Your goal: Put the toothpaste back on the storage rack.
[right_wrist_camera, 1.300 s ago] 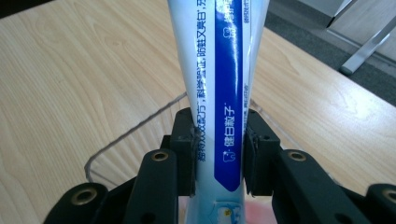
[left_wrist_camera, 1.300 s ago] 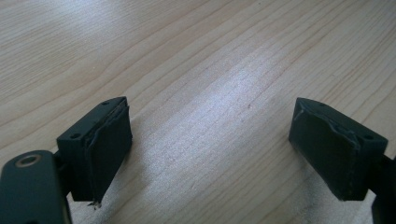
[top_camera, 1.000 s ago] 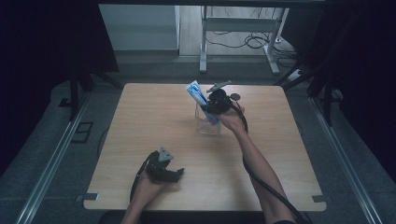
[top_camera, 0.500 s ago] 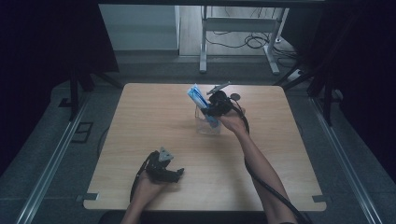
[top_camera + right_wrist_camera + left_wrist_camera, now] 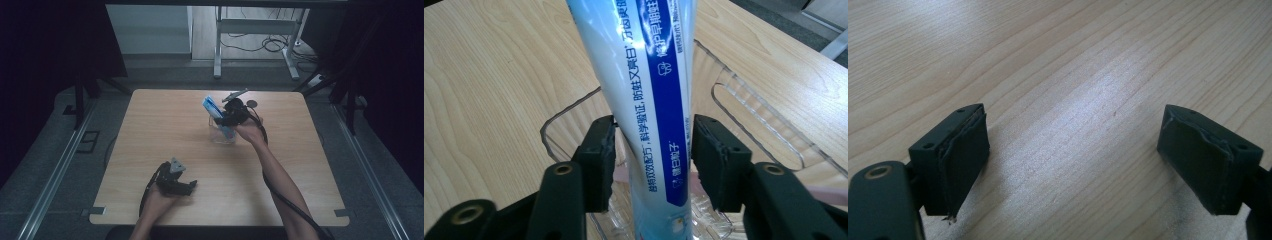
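Right gripper view is showing the toothpaste tube [image 5: 649,95] standing tilted in the clear plastic holder [image 5: 744,100], with the right gripper [image 5: 651,160] straddling it. Its jaws have just been opening: the tube is sitting between the pads, the left one brushing or just clearing it and the right one showing a thin gap, so the tube is released rather than clamped. In the high view the tube [image 5: 212,106] is leaning toward the table's far left out of the holder [image 5: 221,134], which is standing near the middle of the far half of the table [image 5: 150,130].

Judgement on the step: the release is under way. To finish it well, the jaws should be spreading further until both pads are plainly free, then lifting straight back along the tube so nothing is dragging it or tipping the light holder.

Pose: the right gripper [image 5: 231,114] is reaching in from the near right side, forearm stretching across the table, hand angling down over the holder. The left gripper [image 5: 176,184] is resting low at the near edge, jaws wide apart over bare wood, nothing between them.
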`<state>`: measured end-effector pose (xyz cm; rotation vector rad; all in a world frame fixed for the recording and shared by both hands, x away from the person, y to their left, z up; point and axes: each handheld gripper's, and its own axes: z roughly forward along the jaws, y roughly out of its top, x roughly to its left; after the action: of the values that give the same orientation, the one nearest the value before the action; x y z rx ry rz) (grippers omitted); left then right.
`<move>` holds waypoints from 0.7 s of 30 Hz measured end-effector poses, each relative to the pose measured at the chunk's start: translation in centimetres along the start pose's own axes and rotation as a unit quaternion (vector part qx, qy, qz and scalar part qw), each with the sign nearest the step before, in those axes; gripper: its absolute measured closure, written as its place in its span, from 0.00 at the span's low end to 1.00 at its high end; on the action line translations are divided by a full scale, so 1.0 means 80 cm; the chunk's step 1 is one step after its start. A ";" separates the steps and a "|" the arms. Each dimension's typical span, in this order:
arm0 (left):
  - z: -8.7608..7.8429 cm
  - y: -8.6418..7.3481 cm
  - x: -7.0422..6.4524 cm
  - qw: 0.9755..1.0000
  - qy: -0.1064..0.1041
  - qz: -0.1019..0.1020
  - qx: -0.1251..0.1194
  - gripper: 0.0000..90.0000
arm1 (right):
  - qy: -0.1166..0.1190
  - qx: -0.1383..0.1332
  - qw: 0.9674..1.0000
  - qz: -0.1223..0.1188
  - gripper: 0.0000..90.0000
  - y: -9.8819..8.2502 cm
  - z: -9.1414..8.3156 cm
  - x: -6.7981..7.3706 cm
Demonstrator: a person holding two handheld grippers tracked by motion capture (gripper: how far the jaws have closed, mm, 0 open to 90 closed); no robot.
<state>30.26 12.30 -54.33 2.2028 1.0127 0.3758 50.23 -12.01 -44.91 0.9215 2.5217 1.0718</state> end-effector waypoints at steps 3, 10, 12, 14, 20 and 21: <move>0.000 0.000 0.000 1.000 0.000 0.001 0.000 0.15 | -0.001 0.001 1.000 0.002 0.54 -0.001 -0.002 -0.001; 0.000 0.000 0.000 1.000 0.000 -0.001 -0.001 0.15 | 0.008 -0.005 1.000 0.004 0.45 -0.005 -0.006 -0.001; 0.000 0.000 0.000 1.000 0.000 0.000 0.000 0.15 | 0.011 -0.007 1.000 0.005 0.42 -0.005 -0.008 -0.001; 0.000 0.000 0.000 1.000 0.000 0.000 0.000 0.15 | 0.018 -0.010 1.000 0.006 0.39 -0.005 -0.011 0.001; 0.000 0.000 0.000 1.000 0.000 0.000 0.000 0.15 | 0.019 -0.021 1.000 0.000 0.32 -0.003 -0.021 0.007; 0.000 0.000 0.000 1.000 0.000 0.000 0.000 0.15 | 0.017 -0.021 1.000 -0.001 0.31 -0.002 -0.022 0.008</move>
<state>30.26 12.30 -54.33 2.2031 1.0121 0.3762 48.84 -12.70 -43.79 0.8954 2.5172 1.1442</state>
